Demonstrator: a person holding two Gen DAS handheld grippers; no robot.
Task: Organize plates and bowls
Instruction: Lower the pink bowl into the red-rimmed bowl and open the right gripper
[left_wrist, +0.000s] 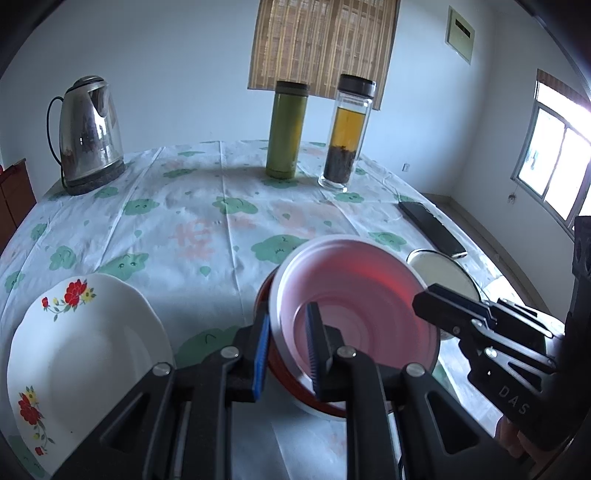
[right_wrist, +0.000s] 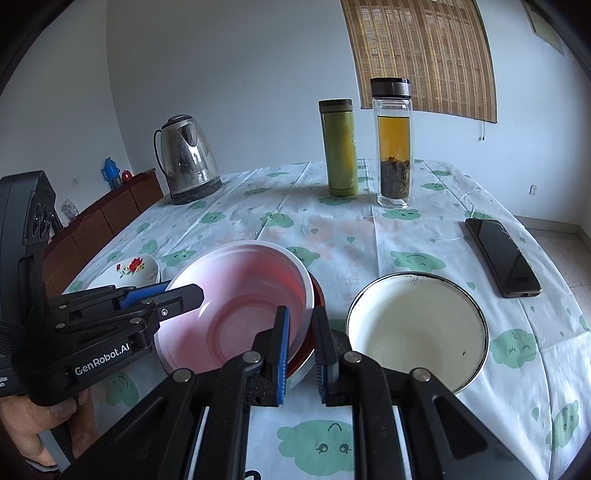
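Both grippers pinch the same piece. Left gripper (left_wrist: 286, 354): fingers pressed on the near-left rim of the pink bowl (left_wrist: 354, 306), one pad inside the wall, one outside. Right gripper (right_wrist: 301, 354): fingers pressed on the opposite, right-hand rim of that bowl, again one pad in and one out. The red bowl (right_wrist: 317, 295) nested underneath appears caught in both pinches too; I cannot tell for sure.

The pink bowl sits tilted, its mouth turned toward the right gripper, its far rim raised. It lies between the two grippers, straight ahead of both, near the near edge of the surface (left_wrist: 207, 236). It is round, so there is no long axis; what counts is the line between the two pinch points, running left to right across the bowl.

Neighbours on either side:
- Flowered plate (left_wrist: 85, 354), left of the left gripper, close by at the near-left edge. Not touched.
- Cream enamel bowl (right_wrist: 417, 328), just right of the right gripper, near the red rim; contact unclear.

Judgement: a likely next step is separating or re-stacking the bowls; any sideways swing has little room before reaching plate or enamel bowl. Up and forward is open.

Farther out: phone (right_wrist: 502, 258) toward the right edge. The middle of the cloth is bare. Along the far edge stand the kettle (left_wrist: 90, 133), green flask (left_wrist: 286, 129) and glass tea bottle (left_wrist: 345, 133), well apart from the work.
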